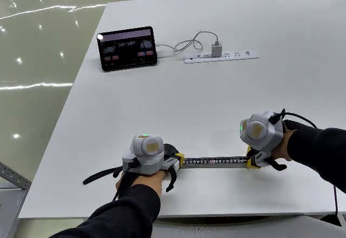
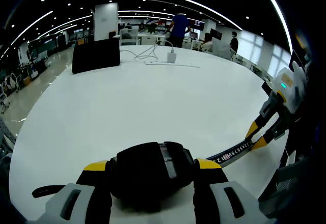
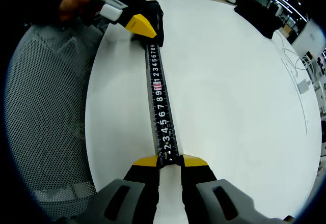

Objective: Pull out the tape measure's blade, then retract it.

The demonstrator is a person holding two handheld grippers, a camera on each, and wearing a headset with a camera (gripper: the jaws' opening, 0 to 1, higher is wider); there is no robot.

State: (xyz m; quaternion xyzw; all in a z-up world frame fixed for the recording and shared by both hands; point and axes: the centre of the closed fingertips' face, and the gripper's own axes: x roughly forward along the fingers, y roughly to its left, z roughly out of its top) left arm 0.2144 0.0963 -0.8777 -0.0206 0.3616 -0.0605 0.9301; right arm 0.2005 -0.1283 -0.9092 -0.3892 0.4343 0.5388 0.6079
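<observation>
A black tape measure case [image 2: 150, 172] sits between the yellow-tipped jaws of my left gripper [image 2: 153, 165], which is shut on it near the table's front edge [image 1: 168, 157]. Its black blade [image 1: 215, 162] with white numbers stretches right across the table to my right gripper [image 1: 253, 161]. In the right gripper view the blade [image 3: 159, 107] runs from the case [image 3: 153, 23] down to my right gripper [image 3: 169, 160], shut on the blade's end. A black wrist strap [image 1: 100, 176] trails left of the case.
A white table [image 1: 227, 97] holds a dark tablet [image 1: 127, 47] at the back left, and a white power strip [image 1: 221, 57] with a charger and cable beside it. A mesh chair [image 3: 46, 117] stands by the table's near edge. People stand in the far background.
</observation>
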